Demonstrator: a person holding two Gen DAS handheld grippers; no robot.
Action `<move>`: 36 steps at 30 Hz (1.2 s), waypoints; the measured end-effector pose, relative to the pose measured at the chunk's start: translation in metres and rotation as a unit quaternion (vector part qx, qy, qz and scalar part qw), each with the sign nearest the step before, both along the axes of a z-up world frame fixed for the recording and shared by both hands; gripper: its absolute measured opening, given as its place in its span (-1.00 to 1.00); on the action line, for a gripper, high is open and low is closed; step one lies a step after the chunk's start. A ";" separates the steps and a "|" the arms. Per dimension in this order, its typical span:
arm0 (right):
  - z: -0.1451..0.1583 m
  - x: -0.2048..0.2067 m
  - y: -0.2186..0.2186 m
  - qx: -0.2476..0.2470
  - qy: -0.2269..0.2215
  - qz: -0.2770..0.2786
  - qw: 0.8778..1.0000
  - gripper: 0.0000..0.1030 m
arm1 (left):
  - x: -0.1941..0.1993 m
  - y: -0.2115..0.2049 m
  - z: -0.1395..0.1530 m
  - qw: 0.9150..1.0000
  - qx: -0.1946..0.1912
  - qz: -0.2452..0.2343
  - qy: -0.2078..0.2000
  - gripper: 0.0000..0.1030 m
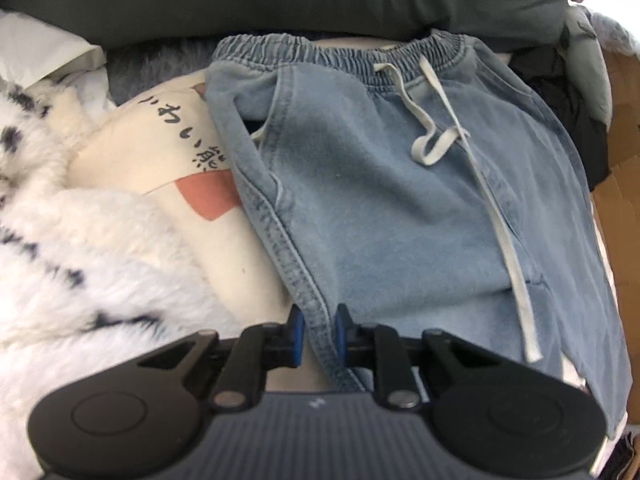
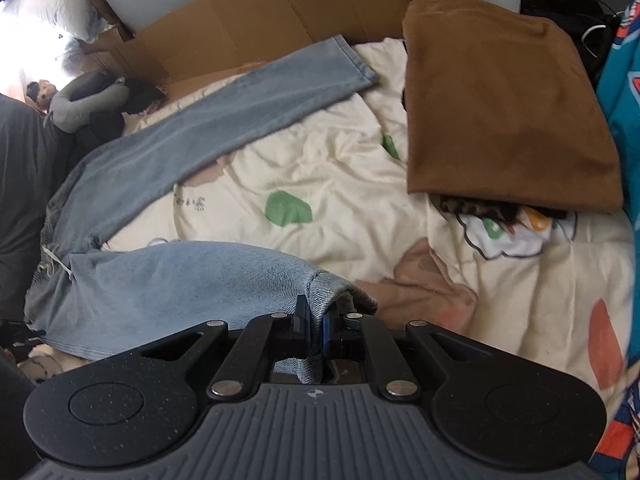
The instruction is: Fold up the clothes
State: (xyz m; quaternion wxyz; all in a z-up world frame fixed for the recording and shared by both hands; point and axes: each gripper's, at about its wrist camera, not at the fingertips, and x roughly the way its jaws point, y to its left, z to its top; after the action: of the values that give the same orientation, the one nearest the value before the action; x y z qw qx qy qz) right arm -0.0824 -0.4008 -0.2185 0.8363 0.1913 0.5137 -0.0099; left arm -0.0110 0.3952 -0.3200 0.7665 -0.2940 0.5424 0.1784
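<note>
Jeans (image 1: 360, 208) hem hidden inside right hand-held gripper (image 2: 316, 326).

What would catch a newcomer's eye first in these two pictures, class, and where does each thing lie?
The light blue jeans fill the middle of the left wrist view, white drawstring trailing down from the elastic waist, and the left gripper straddles their side seam at the bottom. In the right wrist view the right gripper pinches a leg hem, while a folded brown garment lies at upper right on the cream patterned bedding.
</note>
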 end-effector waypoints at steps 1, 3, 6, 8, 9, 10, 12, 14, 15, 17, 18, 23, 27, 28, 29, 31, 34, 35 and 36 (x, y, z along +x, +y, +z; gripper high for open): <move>0.001 -0.005 -0.001 0.000 0.002 -0.002 1.000 -0.94 | 0.002 -0.001 0.001 1.000 0.001 -0.005 0.000 -0.68; 0.001 -0.014 -0.003 0.000 0.006 -0.007 1.000 -0.94 | 0.002 -0.001 0.004 1.000 -0.006 -0.006 0.000 -0.68; -0.003 -0.026 -0.009 0.003 0.013 -0.015 1.000 -0.94 | 0.002 0.000 0.005 1.000 -0.023 -0.006 0.001 -0.64; -0.008 -0.034 -0.012 0.007 0.016 -0.019 1.000 -0.94 | 0.004 0.003 0.001 1.000 -0.020 -0.003 -0.002 -0.51; -0.011 -0.037 -0.012 0.009 0.018 -0.023 1.000 -0.94 | 0.004 0.005 0.000 1.000 -0.016 0.006 -0.008 -0.51; -0.014 -0.040 -0.013 0.012 0.021 -0.027 0.999 -0.94 | 0.004 0.010 -0.001 1.000 -0.015 0.021 -0.016 -0.47; -0.018 -0.042 -0.011 0.014 0.026 -0.031 0.999 -0.94 | -0.002 0.021 -0.001 0.997 -0.022 0.067 -0.040 -0.40; -0.020 -0.041 -0.010 0.014 0.028 -0.030 0.999 -0.94 | -0.006 0.030 -0.002 0.993 -0.025 0.097 -0.056 -0.40; -0.021 -0.039 -0.010 0.014 0.029 -0.030 0.999 -0.94 | -0.007 0.033 -0.003 0.992 -0.023 0.107 -0.061 -0.40; -0.023 -0.036 -0.010 0.013 0.032 -0.032 0.999 -0.94 | -0.008 0.038 -0.004 0.990 -0.018 0.123 -0.064 -0.51; -0.023 -0.035 -0.010 0.013 0.033 -0.032 0.999 -0.94 | -0.009 0.040 -0.004 0.989 -0.015 0.130 -0.063 -0.56; -0.021 -0.029 -0.010 0.008 0.035 -0.026 0.999 -0.94 | -0.008 0.042 -0.004 0.990 0.008 0.133 -0.047 -0.63; -0.023 -0.027 -0.011 0.009 0.039 -0.031 0.999 -0.94 | -0.002 0.047 -0.013 0.992 0.001 0.126 -0.032 -0.60; -0.023 -0.027 -0.010 0.008 0.040 -0.030 0.999 -0.94 | -0.002 0.048 -0.016 0.991 -0.003 0.129 -0.030 -0.60; -0.023 -0.027 -0.009 0.007 0.041 -0.028 0.999 -0.94 | -0.001 0.049 -0.018 0.991 -0.005 0.128 -0.027 -0.59; -0.024 -0.026 -0.009 0.005 0.043 -0.027 0.999 -0.94 | 0.005 0.048 -0.022 0.993 0.001 0.119 -0.017 -0.56; -0.026 -0.026 -0.009 0.005 0.047 -0.028 0.998 -0.94 | 0.009 0.046 -0.028 0.993 0.003 0.114 -0.007 -0.39; -0.027 -0.027 -0.009 0.005 0.049 -0.029 0.998 -0.94 | 0.011 0.046 -0.029 0.993 -0.001 0.114 -0.006 -0.27; -0.028 -0.027 -0.009 0.005 0.050 -0.030 0.998 -0.94 | 0.012 0.045 -0.030 0.993 -0.006 0.114 -0.004 -0.21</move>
State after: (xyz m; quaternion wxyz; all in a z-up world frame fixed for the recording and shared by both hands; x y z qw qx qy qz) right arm -0.1095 -0.4096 -0.2465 0.8077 0.2103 0.5491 -0.0418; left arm 0.0013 0.4405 -0.3500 0.7416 -0.3589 0.5034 0.2606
